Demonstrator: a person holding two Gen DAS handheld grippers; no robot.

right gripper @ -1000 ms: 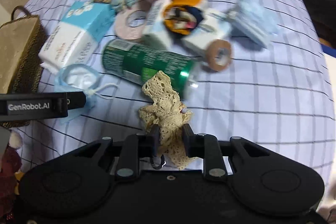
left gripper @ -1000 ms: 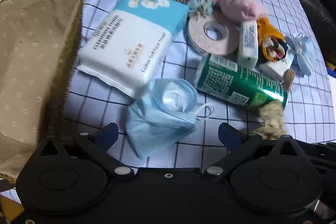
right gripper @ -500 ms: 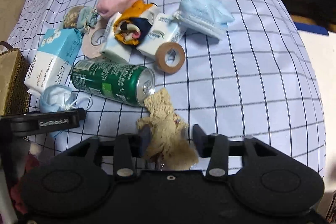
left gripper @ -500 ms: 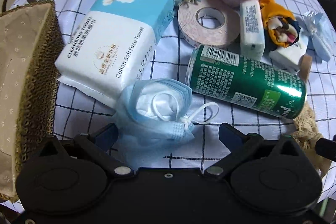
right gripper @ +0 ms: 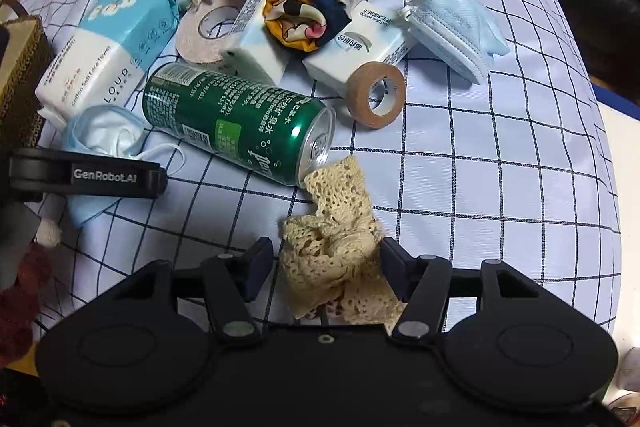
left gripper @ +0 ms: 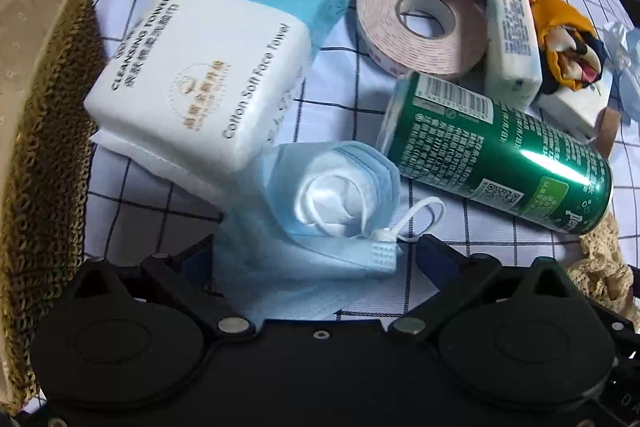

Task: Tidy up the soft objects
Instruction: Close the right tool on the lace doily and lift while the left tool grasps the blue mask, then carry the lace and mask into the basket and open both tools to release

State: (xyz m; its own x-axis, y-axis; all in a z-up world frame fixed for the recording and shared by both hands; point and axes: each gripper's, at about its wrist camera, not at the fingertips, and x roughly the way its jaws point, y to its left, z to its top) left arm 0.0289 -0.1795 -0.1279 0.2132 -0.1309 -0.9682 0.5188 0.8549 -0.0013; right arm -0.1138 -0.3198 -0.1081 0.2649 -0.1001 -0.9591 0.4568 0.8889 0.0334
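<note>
1. Right tongs (right gripper: pixel 326 273): jaws just opened, spread; cream crochet lace cloth (right gripper: pixel 340 251) lies loose between, touching green can (right gripper: pixel 240 121).
2. Left tongs (left gripper: pixel 316 259): spread around crumpled blue face mask (left gripper: pixel 320 215), w/o pinching.
3. Woven lined basket (left gripper: pixel 40 131), left of can: contents unseen; soft items remain outside.

Both wrist cameras look steeply down, close over the blue-checked cloth (left gripper: pixel 460 227). The left view sits nearer the woven basket (left gripper: pixel 52 131). Both share the lying green metal can (left gripper: pixel 496 151) (right gripper: pixel 240 119).
</note>
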